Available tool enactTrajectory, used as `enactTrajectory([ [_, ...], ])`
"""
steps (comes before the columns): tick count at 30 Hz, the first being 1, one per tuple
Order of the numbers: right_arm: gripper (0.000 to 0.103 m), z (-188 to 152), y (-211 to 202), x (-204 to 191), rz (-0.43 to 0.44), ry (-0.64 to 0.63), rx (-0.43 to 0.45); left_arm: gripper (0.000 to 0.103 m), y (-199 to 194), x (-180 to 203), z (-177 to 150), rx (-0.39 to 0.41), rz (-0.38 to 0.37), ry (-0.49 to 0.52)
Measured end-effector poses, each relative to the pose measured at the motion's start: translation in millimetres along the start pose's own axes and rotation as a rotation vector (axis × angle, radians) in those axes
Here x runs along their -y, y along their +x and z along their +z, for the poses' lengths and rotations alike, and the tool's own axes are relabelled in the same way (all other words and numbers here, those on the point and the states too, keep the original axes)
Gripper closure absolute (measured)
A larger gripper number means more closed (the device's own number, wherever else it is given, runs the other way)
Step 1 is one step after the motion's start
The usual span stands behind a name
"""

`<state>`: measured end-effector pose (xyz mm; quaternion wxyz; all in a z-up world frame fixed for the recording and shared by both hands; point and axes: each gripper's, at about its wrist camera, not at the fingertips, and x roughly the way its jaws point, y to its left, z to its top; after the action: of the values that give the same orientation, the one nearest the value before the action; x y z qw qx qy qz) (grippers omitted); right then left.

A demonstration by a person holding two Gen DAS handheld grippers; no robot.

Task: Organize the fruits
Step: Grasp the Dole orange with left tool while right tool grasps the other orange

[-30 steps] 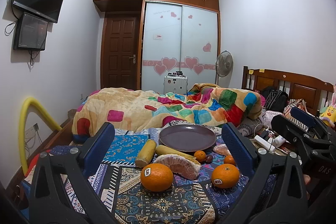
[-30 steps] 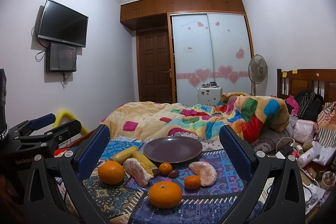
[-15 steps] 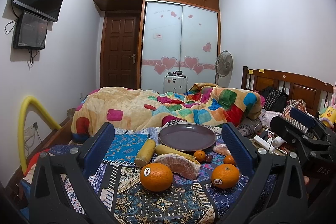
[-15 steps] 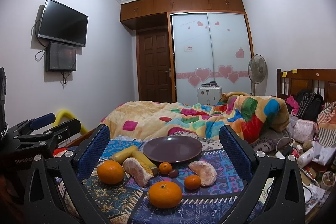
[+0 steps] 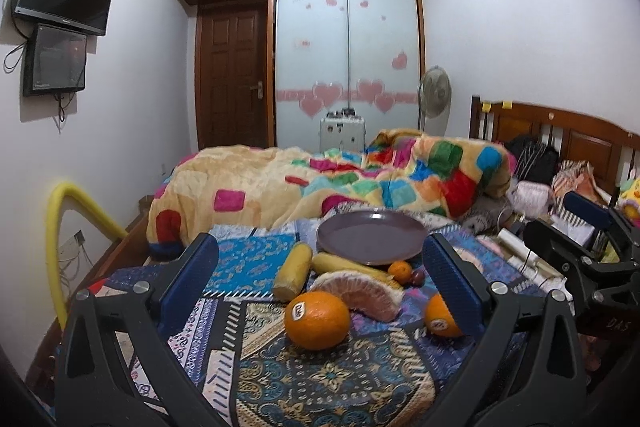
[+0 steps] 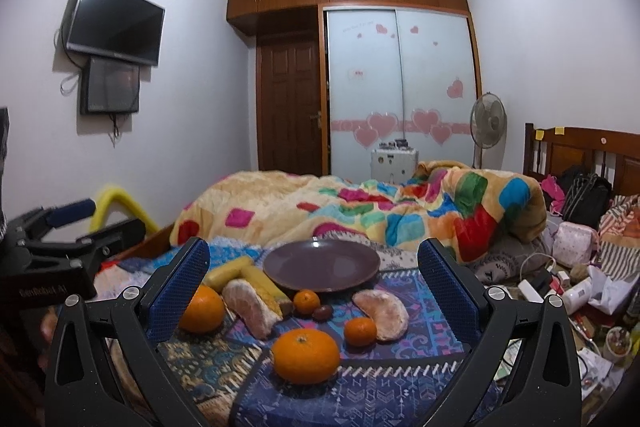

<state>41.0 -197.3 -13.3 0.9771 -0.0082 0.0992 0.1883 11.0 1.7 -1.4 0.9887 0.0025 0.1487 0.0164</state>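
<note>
Both tools are spread wide and hold nothing: the left gripper frames a stickered orange that sits nearest it on the patterned cloth, and the right gripper frames another orange close in front of its own camera. No fruit is on the plate yet, so the sorting looks to be at its very start, with each tool lined up for a first pick. Just past the oranges, in the right view, lie a small mandarin touching a peeled pomelo wedge, a second wedge leaning against a corn cob, then another mandarin and a dark date-like fruit side by side. A second cob lies near the left pad, and the left-hand orange shows partly behind that pad. Behind all of these the purple plate rests bare on the cloth, its near rim just beyond the mandarin. Farther off are the quilt and the wardrobe. The likely next move is to lower one tool over its orange until the pads straddle its widest part, then close gently, since round fruit on soft bedding may roll away from a lopsided squeeze.
</note>
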Motion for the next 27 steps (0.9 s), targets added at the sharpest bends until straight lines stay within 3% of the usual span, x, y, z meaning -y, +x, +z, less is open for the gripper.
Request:
enactTrajectory([
  [11, 0.000, -37, 40, 13, 0.035, -0.034, -0.257, 0.000, 48, -21, -30, -0.220, -0.052, 0.012],
  [15, 0.000, -52, 49, 14, 0.073, -0.024, -0.341, 0.013, 63, -25, -42, -0.291, -0.067, 0.002],
  [21, 0.001, -64, 63, 11, 0.106, -0.008, -0.412, 0.021, 86, -32, -57, -0.401, -0.095, -0.031],
  [27, 0.020, -64, 71, 7, 0.113, -0.024, -0.440, 0.021, 103, -31, -60, -0.446, -0.112, -0.027],
])
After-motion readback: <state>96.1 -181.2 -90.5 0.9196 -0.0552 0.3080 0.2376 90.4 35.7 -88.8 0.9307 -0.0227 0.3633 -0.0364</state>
